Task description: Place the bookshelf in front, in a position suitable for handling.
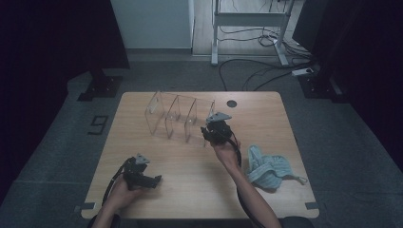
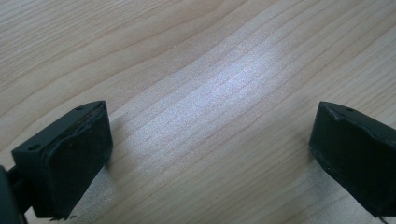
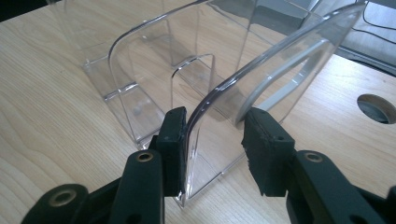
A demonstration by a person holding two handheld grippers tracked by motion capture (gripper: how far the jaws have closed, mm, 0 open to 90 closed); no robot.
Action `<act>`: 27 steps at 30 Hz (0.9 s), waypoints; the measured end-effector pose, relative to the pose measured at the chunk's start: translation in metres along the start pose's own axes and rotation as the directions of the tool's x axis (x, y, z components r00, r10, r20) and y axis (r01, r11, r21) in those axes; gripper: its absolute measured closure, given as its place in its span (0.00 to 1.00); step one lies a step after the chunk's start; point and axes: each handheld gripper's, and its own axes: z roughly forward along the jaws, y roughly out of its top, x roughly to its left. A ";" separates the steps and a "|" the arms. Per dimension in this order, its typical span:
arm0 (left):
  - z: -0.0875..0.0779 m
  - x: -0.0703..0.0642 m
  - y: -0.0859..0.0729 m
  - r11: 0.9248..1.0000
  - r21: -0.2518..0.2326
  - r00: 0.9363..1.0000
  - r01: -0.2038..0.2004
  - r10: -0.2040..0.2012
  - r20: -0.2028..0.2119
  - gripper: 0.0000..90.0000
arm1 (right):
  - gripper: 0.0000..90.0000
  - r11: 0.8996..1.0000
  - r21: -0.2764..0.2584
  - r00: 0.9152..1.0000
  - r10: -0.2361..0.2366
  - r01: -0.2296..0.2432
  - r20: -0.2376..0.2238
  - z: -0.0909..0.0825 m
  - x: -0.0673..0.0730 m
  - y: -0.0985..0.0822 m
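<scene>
Left gripper rests low on the light wooden table near its front-left edge, hand wrapped round it, jaws wide apart over bare wood. Clear acrylic divided organiser stands mid-table toward the back, compartments look empty. Right gripper reaches forward from an extended forearm, jaws straddling the organiser's end panel: left pad touching it, right pad just off, not clamped. Crumpled pale-blue cloth lies at right.

Dim high view, dark edges, glare patch on table, sharp close-ups
</scene>
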 end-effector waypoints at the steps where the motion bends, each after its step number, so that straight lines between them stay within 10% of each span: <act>1: 0.000 0.000 0.000 1.000 0.000 1.000 0.000 0.000 0.000 0.00 | 0.66 1.000 0.000 1.000 0.000 0.000 0.001 -0.001 -0.001 -0.001; 9: 0.000 0.000 0.000 1.000 0.000 1.000 0.000 0.000 0.000 0.00 | 0.69 1.000 -0.003 1.000 0.025 -0.025 -0.008 -0.006 -0.011 -0.006; 16: 0.000 0.000 0.000 1.000 0.004 1.000 -0.003 0.003 0.002 0.00 | 0.94 0.999 -0.023 0.999 0.043 -0.043 -0.013 -0.017 -0.029 -0.012; 27: 0.000 0.000 0.000 1.000 0.004 1.000 -0.004 0.004 0.002 0.00 | 0.69 0.998 -0.030 0.998 0.063 -0.063 0.008 -0.016 -0.031 -0.003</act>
